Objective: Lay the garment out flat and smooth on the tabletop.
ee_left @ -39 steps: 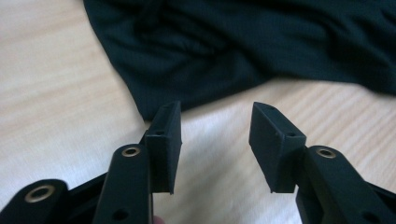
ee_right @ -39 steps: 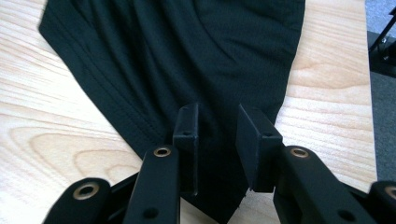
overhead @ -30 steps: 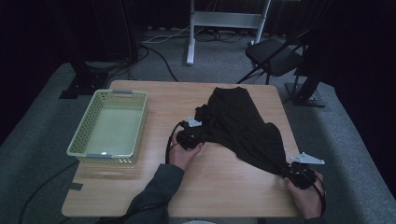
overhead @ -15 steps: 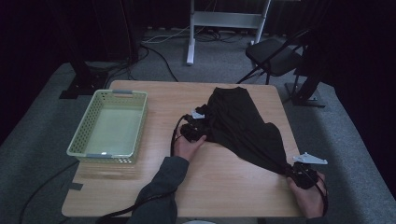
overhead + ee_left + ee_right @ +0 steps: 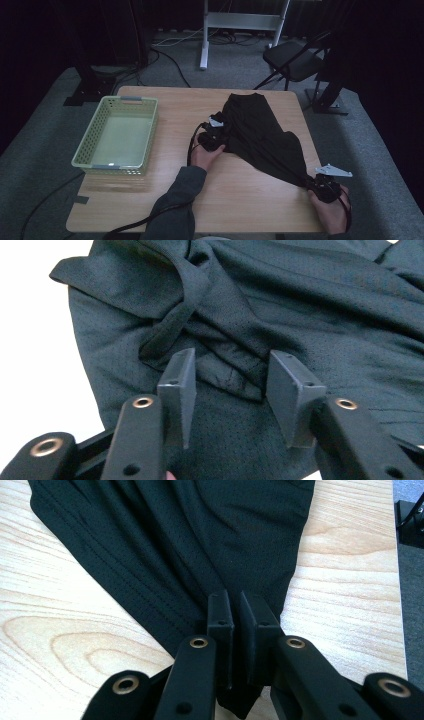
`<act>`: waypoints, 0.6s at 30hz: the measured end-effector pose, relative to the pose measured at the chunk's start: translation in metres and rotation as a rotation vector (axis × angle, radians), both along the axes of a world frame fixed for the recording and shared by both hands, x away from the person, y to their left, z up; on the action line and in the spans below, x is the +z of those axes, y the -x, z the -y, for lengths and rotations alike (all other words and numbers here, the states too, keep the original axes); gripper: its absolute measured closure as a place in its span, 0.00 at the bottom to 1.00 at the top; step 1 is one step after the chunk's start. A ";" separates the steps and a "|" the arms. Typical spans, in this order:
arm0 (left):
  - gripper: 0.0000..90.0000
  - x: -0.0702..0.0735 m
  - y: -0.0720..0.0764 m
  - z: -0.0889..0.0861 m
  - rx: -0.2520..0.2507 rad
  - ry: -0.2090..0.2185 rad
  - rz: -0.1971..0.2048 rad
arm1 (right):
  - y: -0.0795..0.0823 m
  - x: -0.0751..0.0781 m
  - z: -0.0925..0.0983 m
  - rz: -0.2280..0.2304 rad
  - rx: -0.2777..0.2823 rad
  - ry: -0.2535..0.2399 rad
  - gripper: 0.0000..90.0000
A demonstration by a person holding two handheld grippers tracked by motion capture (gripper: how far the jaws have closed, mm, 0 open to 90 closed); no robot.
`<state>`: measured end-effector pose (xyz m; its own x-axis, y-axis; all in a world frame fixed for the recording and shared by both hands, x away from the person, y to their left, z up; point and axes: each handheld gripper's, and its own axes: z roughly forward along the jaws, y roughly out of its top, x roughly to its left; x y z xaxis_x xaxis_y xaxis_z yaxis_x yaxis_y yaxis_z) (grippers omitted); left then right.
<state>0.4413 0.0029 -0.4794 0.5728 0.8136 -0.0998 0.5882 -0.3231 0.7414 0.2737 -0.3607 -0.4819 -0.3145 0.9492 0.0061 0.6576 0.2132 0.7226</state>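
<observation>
Cloth is the whole job here: a black mesh garment (image 5: pixel 260 137) lies on the right half of the wooden table (image 5: pixel 165 200), stretched from its far edge down to the near right corner, well apart from the green basket (image 5: pixel 120 135) on the left. My right gripper (image 5: pixel 236 610) has just been closing and is clamped on a bunched corner of the fabric, pads pressed together with cloth between them. My left gripper (image 5: pixel 230 380) hovers at the garment's left edge with its jaws apart, straddling a folded hem without pinching it. To do this well, I'd sink the left jaws so that only the hem layer sits between the pads, close firmly, then keep the right grip steady so the fabric spreads flat.
</observation>
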 end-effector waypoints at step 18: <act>0.92 0.012 0.004 -0.006 0.021 -0.012 0.027 | 0.001 -0.001 0.002 0.005 -0.002 -0.016 0.93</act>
<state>0.4375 0.0093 -0.4676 0.5581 0.8264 -0.0744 0.5746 -0.3203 0.7531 0.2732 -0.3623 -0.4828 -0.3130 0.9496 0.0198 0.6541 0.2003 0.7294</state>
